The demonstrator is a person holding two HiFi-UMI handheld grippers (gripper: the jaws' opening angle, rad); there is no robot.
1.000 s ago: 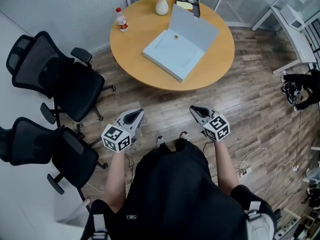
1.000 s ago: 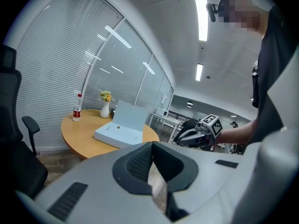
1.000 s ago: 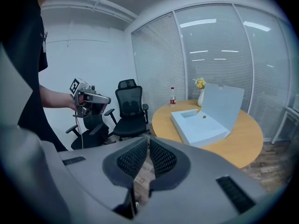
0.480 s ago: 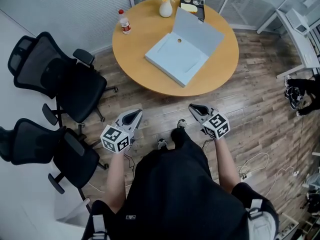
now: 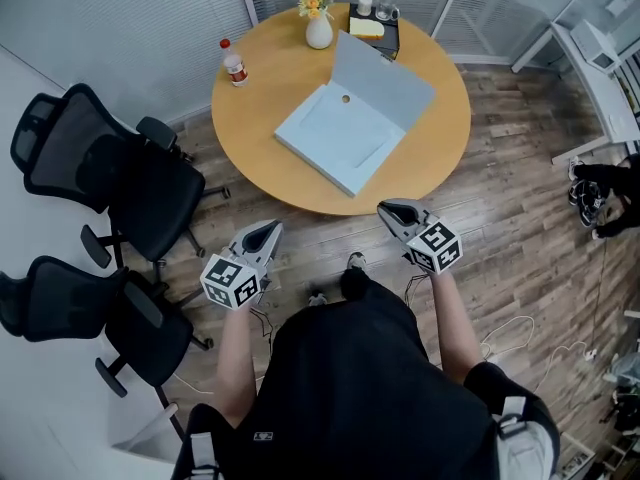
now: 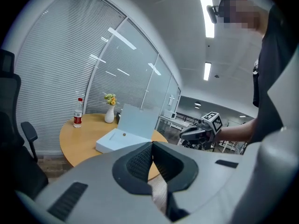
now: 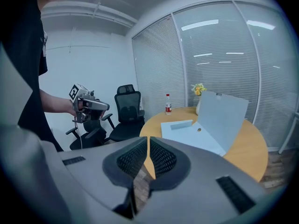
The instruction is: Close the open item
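Note:
A flat light-blue box (image 5: 335,133) lies open on the round wooden table (image 5: 260,98), its lid (image 5: 385,76) standing up at the far right side. My left gripper (image 5: 270,228) and right gripper (image 5: 390,209) hang over the wood floor just short of the table's near edge, both shut with nothing held. In the left gripper view the shut jaws (image 6: 152,146) point at the box (image 6: 119,138); the right gripper (image 6: 198,132) shows beyond. The right gripper view has its shut jaws (image 7: 148,144) facing the box (image 7: 187,133) and the raised lid (image 7: 225,118).
A water bottle (image 5: 233,65), a white vase with flowers (image 5: 318,28) and a dark tray with cups (image 5: 372,20) stand on the table's far side. Two black office chairs (image 5: 130,183) (image 5: 90,308) stand to the left. Cables (image 5: 510,328) lie on the floor at right.
The person has stepped toward the table, so both grippers now sit closer to its near edge. Both stay shut.

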